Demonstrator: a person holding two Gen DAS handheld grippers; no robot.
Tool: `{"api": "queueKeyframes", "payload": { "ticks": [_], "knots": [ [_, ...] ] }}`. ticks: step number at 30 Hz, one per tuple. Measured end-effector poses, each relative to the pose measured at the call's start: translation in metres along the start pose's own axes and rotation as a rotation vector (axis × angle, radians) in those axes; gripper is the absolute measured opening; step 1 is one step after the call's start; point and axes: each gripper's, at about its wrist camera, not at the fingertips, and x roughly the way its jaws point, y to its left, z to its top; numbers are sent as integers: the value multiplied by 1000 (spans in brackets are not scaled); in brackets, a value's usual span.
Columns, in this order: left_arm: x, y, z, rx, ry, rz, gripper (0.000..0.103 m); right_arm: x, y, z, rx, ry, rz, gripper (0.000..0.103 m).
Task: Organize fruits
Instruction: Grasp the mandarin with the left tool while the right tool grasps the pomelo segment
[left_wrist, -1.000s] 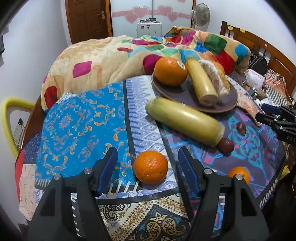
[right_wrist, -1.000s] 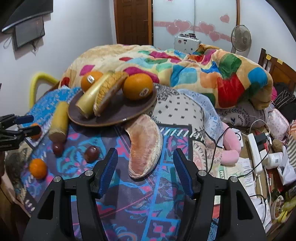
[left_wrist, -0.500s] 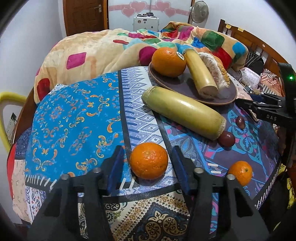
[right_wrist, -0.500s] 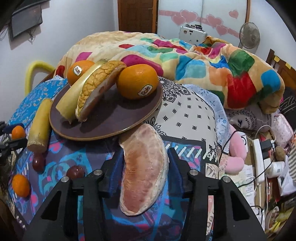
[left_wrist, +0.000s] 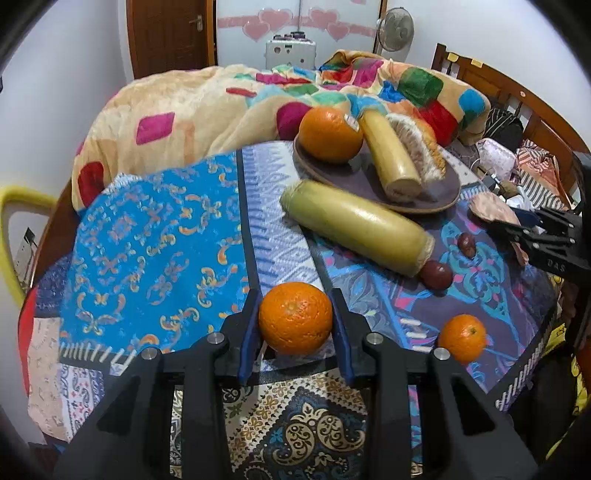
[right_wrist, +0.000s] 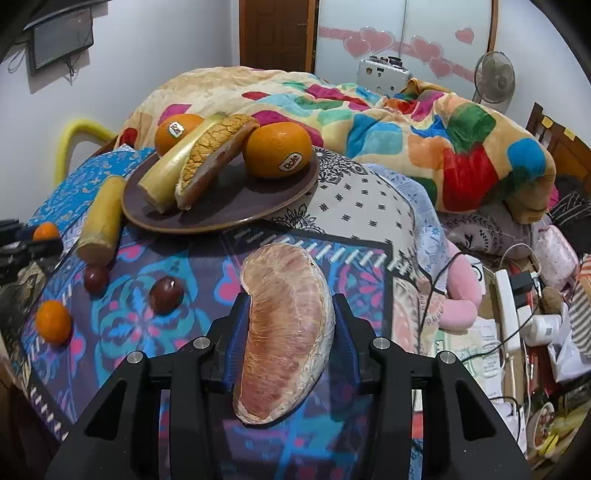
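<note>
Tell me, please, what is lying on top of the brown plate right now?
On the brown plate lie two oranges, a yellow cane piece and a pomelo wedge. Whatever lies beneath them is covered.

A bright orange (left_wrist: 295, 323) sits between blue-padded black jaws on a blue cloth (left_wrist: 155, 251) scrolled with orange and white. Far right, a dark brown plate (right_wrist: 236, 206) holds yellow and orange fruit. A pale pink pomelo wedge (right_wrist: 286, 328) lies on purple fabric (right_wrist: 192, 266) patterned in turquoise and pink.

Bare cloth (left_wrist: 147, 236) left of cylinder (left_wrist: 354, 227)
</note>
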Motion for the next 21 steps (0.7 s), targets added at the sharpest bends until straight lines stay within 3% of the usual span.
{"api": "queueKeyframes", "payload": {
  "ticks": [12,21],
  "knots": [
    [-29,-15,46,27,-116,13,36,-43,0,33,18,-166,2,40],
    [-30,-26,78,48,-174,0,36,-50,8,61,8,-260,18,40]
  ]
}}
